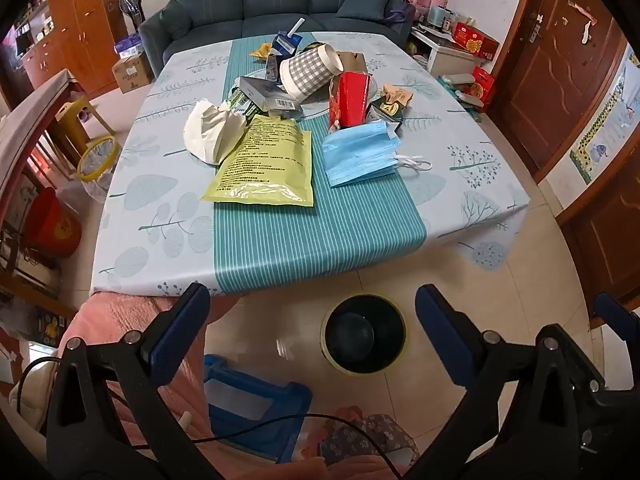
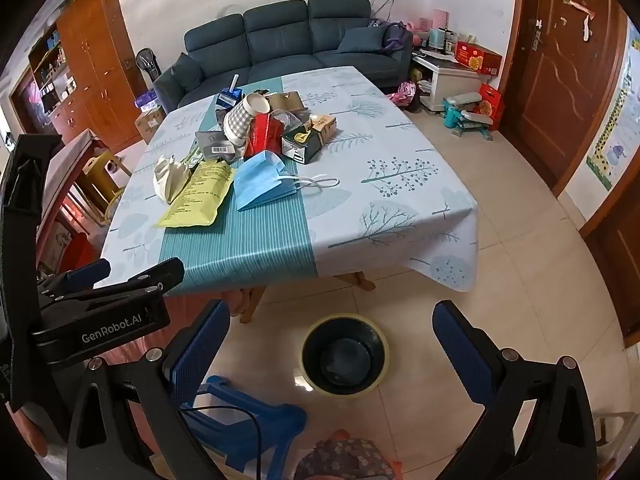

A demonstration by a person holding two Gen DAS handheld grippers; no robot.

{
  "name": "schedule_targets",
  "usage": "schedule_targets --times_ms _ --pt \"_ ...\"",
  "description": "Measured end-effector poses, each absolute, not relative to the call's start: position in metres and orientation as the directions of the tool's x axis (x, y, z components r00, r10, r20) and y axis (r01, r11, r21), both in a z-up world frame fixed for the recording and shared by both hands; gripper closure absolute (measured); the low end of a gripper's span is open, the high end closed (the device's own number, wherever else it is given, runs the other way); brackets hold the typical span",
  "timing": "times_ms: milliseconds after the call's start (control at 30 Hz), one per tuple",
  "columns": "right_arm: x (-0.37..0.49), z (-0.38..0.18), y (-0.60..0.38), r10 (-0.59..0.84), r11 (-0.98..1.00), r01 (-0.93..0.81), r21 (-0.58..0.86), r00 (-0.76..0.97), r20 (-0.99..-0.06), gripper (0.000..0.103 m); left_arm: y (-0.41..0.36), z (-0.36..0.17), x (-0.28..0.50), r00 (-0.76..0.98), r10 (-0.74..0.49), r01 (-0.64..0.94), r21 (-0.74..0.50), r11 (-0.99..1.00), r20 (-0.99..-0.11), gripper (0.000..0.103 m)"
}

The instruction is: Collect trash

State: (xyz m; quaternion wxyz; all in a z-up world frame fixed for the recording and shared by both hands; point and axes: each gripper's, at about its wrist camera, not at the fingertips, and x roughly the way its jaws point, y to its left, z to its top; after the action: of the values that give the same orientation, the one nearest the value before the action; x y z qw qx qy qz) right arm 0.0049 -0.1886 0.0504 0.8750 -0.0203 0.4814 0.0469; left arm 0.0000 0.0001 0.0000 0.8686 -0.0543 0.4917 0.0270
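The trash lay heaped near the middle of the worktop (image 1: pixel 280 240): a yellow-green pouch (image 1: pixel 264 164), a blue face mask (image 1: pixel 360 152), crumpled white paper (image 1: pixel 212 132), a checked paper cup (image 1: pixel 312 72) on its side, a red carton (image 1: pixel 350 98) and some small boxes behind. A black bin (image 1: pixel 364 334) stood on the floor just in front of the worktop's near edge.

Nothing had been picked up yet, so the step in hand looked to be the first reach. It would go best by starting with the loose pieces nearest the edge, the pouch or the mask, pinching each by a free edge without dragging the cloth, and carrying it straight over the bin.

The left gripper (image 1: pixel 312 340) and the right gripper (image 2: pixel 332 352) both hung above the floor near the bin. Their fingers (image 1: pixel 176 336) were spread wide, empty and touching nothing.
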Motion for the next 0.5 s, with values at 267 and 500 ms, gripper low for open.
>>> schedule_targets --times_ms 267,500 --pt "0.0034 0.0480 -0.1932 0.073 0.995 -0.096 0.025 0.533 -0.843 0.000 -0.0007 0.0029 -0.0007 0.524 -0.005 -0.099 -0.066 0.993 -0.852 0.002" --pt "0.0022 0.0485 -0.1943 0.076 0.995 -0.100 0.027 0.534 -0.842 0.000 0.0026 0.0086 0.0009 0.541 -0.006 -0.105 -0.074 0.992 -0.841 0.002"
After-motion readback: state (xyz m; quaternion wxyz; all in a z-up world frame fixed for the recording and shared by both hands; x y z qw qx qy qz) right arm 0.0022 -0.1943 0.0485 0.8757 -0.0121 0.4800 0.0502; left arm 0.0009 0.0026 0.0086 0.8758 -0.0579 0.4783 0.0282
